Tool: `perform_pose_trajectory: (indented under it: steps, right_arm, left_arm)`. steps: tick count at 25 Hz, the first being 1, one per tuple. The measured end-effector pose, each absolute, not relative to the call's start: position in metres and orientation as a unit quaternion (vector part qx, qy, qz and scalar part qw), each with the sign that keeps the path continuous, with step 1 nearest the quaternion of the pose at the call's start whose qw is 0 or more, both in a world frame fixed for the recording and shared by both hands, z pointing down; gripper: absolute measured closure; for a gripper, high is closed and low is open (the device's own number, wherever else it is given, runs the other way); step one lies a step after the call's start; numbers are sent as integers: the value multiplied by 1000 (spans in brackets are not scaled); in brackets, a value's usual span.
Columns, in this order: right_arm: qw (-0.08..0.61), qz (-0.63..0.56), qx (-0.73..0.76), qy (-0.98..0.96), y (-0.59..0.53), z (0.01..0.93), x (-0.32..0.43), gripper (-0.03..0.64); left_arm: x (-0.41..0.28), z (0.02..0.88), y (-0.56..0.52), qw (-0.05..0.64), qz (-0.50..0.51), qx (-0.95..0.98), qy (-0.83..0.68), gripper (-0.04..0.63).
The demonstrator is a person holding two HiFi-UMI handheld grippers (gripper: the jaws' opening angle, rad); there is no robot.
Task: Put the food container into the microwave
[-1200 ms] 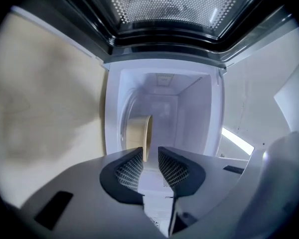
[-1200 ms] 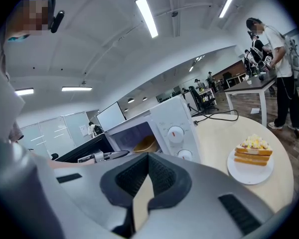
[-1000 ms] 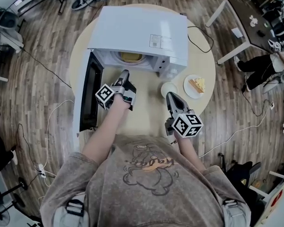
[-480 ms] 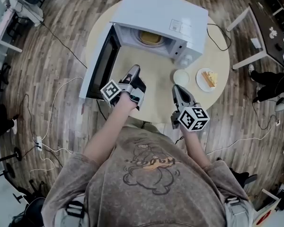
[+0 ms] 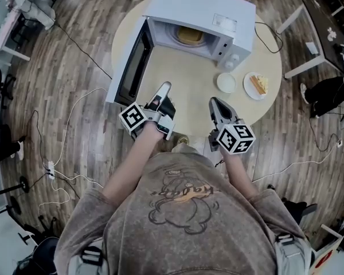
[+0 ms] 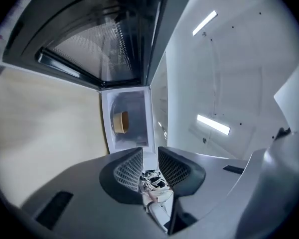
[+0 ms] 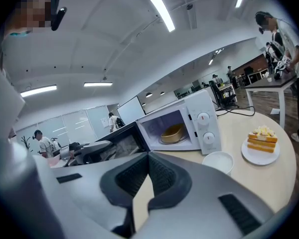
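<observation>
The tan food container sits inside the white microwave, whose door stands open to the left. In the left gripper view, which is rolled sideways, the container shows small in the cavity. It also lies on the turntable in the right gripper view. My left gripper hangs over the table's near side, well short of the microwave, slightly open and holding nothing. My right gripper is beside it, its tips touching, also holding nothing.
A small white bowl and a plate with a cake slice stand right of the microwave on the round table. The open door juts past the table's left side. Cables run over the wooden floor, and a desk stands at far right.
Both grippers have drawn back from the microwave toward the table's near edge. The container has stayed inside and the door is still open.
</observation>
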State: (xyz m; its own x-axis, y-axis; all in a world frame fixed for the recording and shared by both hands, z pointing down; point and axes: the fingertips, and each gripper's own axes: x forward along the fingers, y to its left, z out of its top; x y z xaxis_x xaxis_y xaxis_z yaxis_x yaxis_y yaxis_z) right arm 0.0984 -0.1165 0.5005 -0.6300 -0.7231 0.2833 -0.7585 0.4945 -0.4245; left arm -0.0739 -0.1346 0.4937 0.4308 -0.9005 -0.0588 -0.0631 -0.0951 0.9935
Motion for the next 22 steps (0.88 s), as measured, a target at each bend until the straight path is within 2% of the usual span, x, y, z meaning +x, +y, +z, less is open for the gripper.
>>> perform_pose_trajectory:
  steps: [6, 22]
  right_arm:
    - [40, 247, 443, -861, -90, 493, 87, 617]
    - [48, 213, 483, -848, -43, 485, 97, 617]
  left_arm:
    - [-86, 477, -94, 500, -304, 712, -388, 489]
    - [-120, 463, -51, 270, -98, 848, -444, 491]
